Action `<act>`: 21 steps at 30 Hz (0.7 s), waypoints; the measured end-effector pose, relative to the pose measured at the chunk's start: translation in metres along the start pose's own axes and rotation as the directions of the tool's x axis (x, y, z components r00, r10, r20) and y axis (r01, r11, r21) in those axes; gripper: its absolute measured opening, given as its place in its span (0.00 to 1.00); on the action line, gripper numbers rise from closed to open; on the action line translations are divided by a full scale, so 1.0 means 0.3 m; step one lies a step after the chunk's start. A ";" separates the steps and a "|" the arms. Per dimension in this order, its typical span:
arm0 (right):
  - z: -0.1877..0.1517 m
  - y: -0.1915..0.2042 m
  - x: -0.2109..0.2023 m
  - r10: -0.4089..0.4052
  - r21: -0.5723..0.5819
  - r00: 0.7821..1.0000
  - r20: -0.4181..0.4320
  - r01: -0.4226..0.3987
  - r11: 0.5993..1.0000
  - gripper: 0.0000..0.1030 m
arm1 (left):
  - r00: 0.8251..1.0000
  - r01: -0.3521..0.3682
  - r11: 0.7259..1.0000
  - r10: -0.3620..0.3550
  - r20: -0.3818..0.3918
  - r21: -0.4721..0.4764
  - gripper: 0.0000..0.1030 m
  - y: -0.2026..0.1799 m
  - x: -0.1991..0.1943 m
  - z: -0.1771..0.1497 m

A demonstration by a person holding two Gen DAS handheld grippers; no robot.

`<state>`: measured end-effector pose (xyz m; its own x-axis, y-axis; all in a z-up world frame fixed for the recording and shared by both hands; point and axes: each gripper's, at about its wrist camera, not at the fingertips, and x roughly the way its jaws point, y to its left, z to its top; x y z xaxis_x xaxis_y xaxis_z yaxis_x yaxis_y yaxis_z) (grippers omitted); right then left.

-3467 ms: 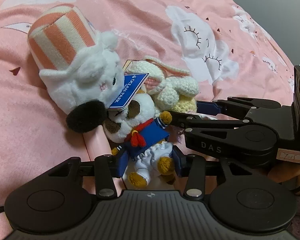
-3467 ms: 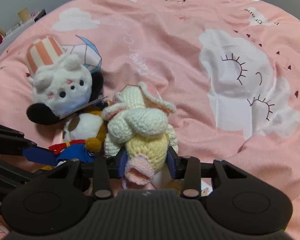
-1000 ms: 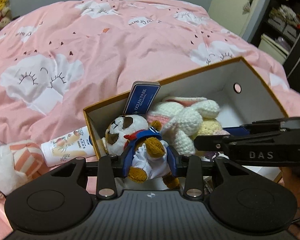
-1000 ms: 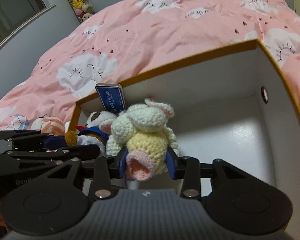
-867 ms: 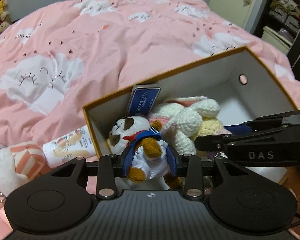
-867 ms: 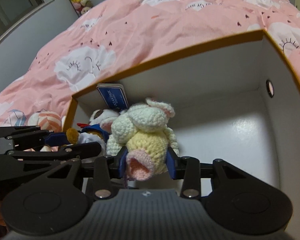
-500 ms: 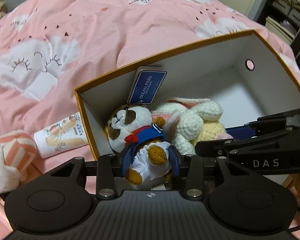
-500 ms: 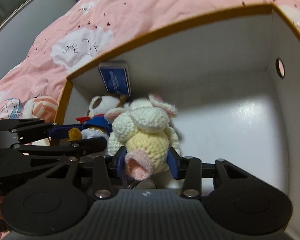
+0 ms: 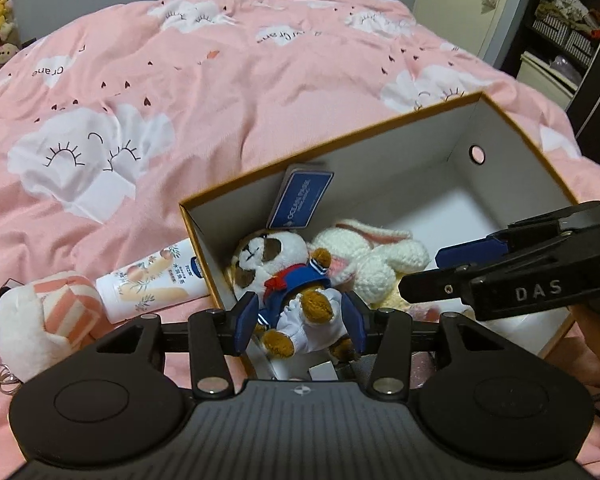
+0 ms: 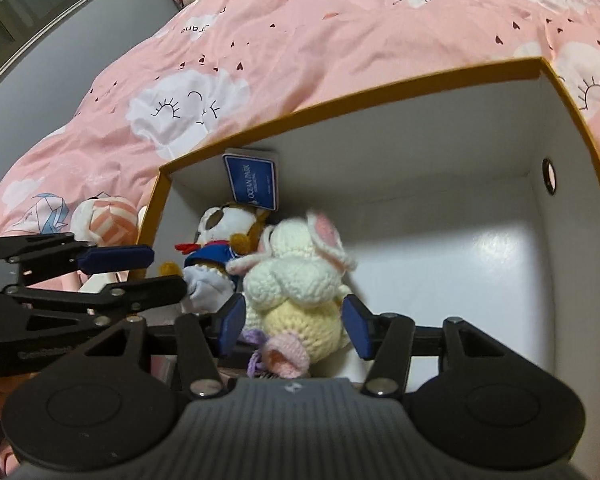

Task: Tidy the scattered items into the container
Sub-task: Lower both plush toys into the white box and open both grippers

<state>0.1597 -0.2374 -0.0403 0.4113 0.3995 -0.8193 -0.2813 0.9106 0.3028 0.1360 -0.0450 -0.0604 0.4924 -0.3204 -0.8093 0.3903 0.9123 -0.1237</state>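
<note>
Both toys were down inside the box on the bed, and this was the tricky bit: the right gripper had its jaws opening around the crocheted bunny, pads already off its sides by the look of it, so the bunny was sitting low in the box against the sailor plush. The left gripper had its pads right up against that sailor plush, seemingly pinching its white trousers only lightly. What could have gone wrong, I reckoned, was a snag: yarn loops or the plush's blue hang tag catching on a pad as a gripper lifted out, dragging a toy back over the orange rim. The two grippers sat close side by side too, so a careless pull might have knocked them together or tipped the light cardboard box on the soft duvet. Counting up: two toys in the box, one box, one hang tag, two grippers; out on the bed beside the box lay one lotion tube and one striped-hat plush, both yet to be tidied away
</note>
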 end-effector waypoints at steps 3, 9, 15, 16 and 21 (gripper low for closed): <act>0.007 -0.015 0.026 0.007 0.033 1.000 -0.020 -0.006 0.999 0.44 | 1.000 -0.003 1.000 0.003 -0.005 0.010 0.39 -0.008 0.014 0.006; 0.016 -0.038 0.076 0.039 0.097 0.998 -0.046 -0.035 0.995 0.37 | 0.998 -0.010 1.000 0.010 -0.056 -0.009 0.35 -0.016 0.080 0.006; 0.031 -0.037 0.090 0.090 0.153 0.995 -0.050 -0.082 0.985 0.29 | 0.996 -0.020 1.000 0.020 -0.086 -0.008 0.33 -0.018 0.099 0.004; 0.032 -0.041 0.089 0.099 0.164 0.994 -0.045 -0.090 0.982 0.29 | 0.996 -0.020 1.000 0.020 -0.086 -0.006 0.33 -0.019 0.099 0.004; 0.037 -0.038 0.114 0.110 0.181 0.992 -0.053 -0.099 0.978 0.29 | 0.993 -0.016 1.000 0.015 -0.113 -0.013 0.32 -0.023 0.126 -0.001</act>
<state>0.1866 -0.2331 -0.0665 0.3307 0.4913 -0.8057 -0.1588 0.8706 0.4657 0.1517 -0.0634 -0.0901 0.4072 -0.2759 -0.8706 0.3722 0.9206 -0.1177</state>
